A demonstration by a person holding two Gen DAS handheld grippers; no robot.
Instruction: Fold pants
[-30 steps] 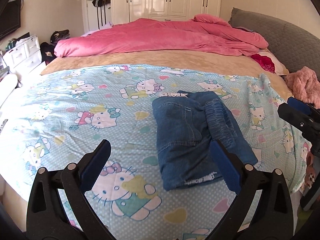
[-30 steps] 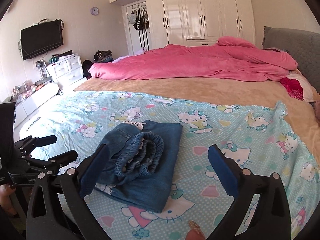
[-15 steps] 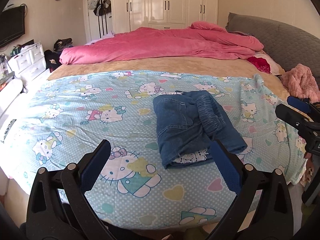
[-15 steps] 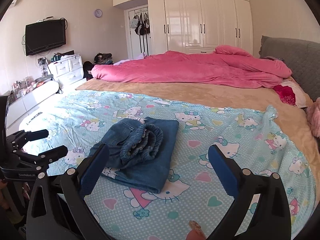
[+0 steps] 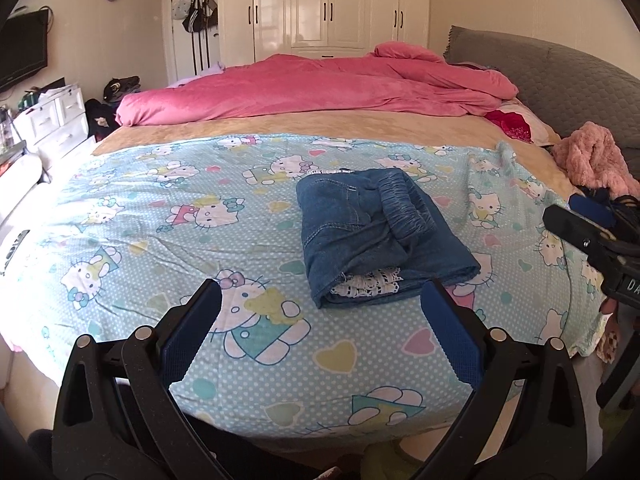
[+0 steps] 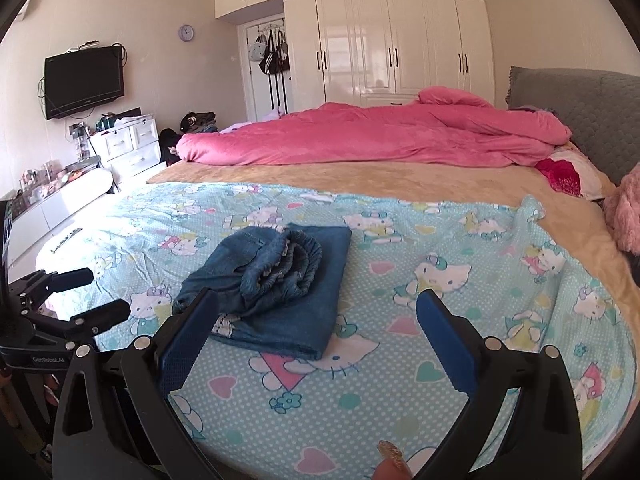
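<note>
Both grippers have pulled back from the jeans [image 5: 380, 236] since the earlier frames; more of the near bed edge shows now, and the jeans sit farther off and smaller in both views.

Left gripper [image 5: 320, 328]: fingers spread wide, nothing between them, hanging over the near edge of the sheet [image 5: 160, 220]. Right gripper [image 6: 318, 330]: fingers also wide apart, empty, over the same near edge. In the left wrist view the right gripper shows at far right; in the right wrist view the left gripper shows at far left, fingers parted.

Jeans: dark blue denim, folded into a compact, roughly rectangular bundle, lying flat on the cartoon-cat sheet, right of centre in the left view and left of centre in the right view [image 6: 276, 292]. Elastic gathered waistband is on top, bunched and curled into ruffled rings rather than lying flat. White lace trim pokes out of the near open end of the fold. Fold edges uneven; top layer lumpy. Neither gripper touches the jeans.

Sheet is light blue with white dots, hearts and cats, slightly wrinkled, covering the near half of the bed. Beyond it a tan blanket [image 5: 320, 124], then a pink duvet [image 5: 320, 88] heaped at the far side. White wardrobe [image 6: 392, 40] against the far wall.
</note>
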